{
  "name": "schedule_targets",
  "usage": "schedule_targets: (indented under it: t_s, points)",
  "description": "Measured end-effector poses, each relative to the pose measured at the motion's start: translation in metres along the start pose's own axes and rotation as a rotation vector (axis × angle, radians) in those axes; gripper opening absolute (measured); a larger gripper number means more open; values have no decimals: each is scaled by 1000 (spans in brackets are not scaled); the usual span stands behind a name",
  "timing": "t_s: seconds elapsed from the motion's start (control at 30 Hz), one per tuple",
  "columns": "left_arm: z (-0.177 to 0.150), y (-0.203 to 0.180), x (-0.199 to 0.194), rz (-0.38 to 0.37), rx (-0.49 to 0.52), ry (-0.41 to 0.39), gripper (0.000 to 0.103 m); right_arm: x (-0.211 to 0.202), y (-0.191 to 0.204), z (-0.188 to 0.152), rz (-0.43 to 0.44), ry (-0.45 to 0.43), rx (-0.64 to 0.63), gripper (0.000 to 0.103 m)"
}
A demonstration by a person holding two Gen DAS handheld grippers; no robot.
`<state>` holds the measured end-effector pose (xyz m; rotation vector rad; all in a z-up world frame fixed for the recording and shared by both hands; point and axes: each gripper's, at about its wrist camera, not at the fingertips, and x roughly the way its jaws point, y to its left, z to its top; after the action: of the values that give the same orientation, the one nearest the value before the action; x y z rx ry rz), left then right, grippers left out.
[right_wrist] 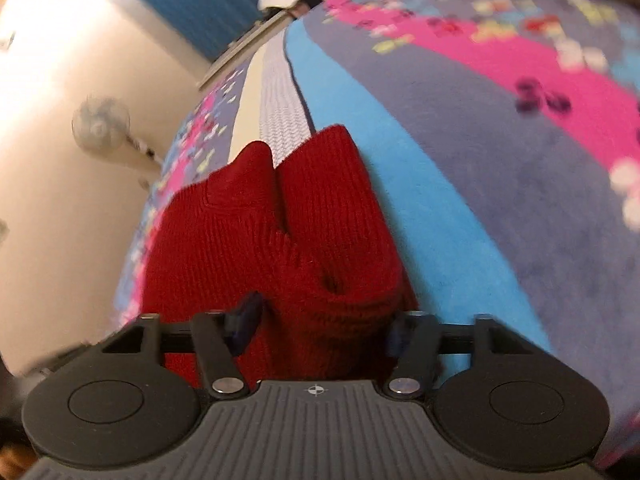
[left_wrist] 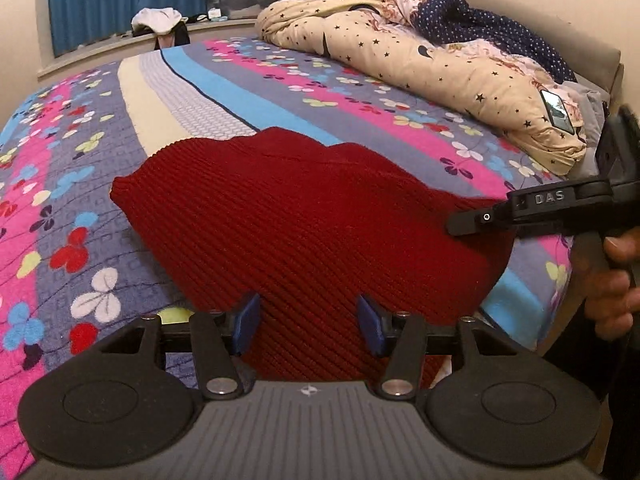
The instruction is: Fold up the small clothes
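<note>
You have the red knit garment [left_wrist: 304,216] only partly folded on the bed [left_wrist: 60,208]. Your left gripper [left_wrist: 310,322] is apart over it; your right gripper [right_wrist: 320,322] seems apart too, though blurred.

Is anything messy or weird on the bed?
Yes. The quilt is heaped in a crumpled pile at the far side of the bed, and a phone lies on it near the edge. The red sweater lies bunched, not flat.
</note>
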<state>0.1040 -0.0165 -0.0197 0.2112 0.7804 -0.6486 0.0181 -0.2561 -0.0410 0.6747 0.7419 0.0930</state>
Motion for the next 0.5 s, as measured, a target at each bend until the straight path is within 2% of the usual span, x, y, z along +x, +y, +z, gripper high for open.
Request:
schedule_targets:
  t_s: [0.07, 0.13, 0.2, 0.23, 0.27, 0.3, 0.37, 0.4, 0.43, 0.5]
  points:
    - [-1, 2, 0, 1, -12, -4, 58, -14, 17, 5, 29, -54, -113, 21]
    - [2, 2, -4, -6, -24, -9, 58, -41, 37, 12, 107, -145, -228, 19]
    - [2, 2, -6, -25, -29, -16, 58, -61, 42, 17, 180, -194, -251, 19]
    - [5, 0, -7, -31, -27, -12, 58, -65, 39, 19, 169, -206, -244, 19]
    - [5, -2, -5, -31, -21, -1, 58, -63, 32, 18, 122, -196, -226, 19]
    - [4, -5, -1, -27, -3, 18, 58, -52, 22, 17, 43, -150, -197, 19]
    - [1, -15, 3, -11, 51, 47, 58, -16, -6, 11, -106, 66, -115, 24]
    - [-1, -18, 4, -2, 75, 51, 58, -4, -21, 8, -113, 139, -31, 26]
    - [-1, -19, 3, 7, 85, 44, 58, -5, -31, 7, -90, 140, 49, 30]
    - [1, -14, -2, 4, 55, 18, 58, -18, -29, 15, -81, 97, 35, 42]
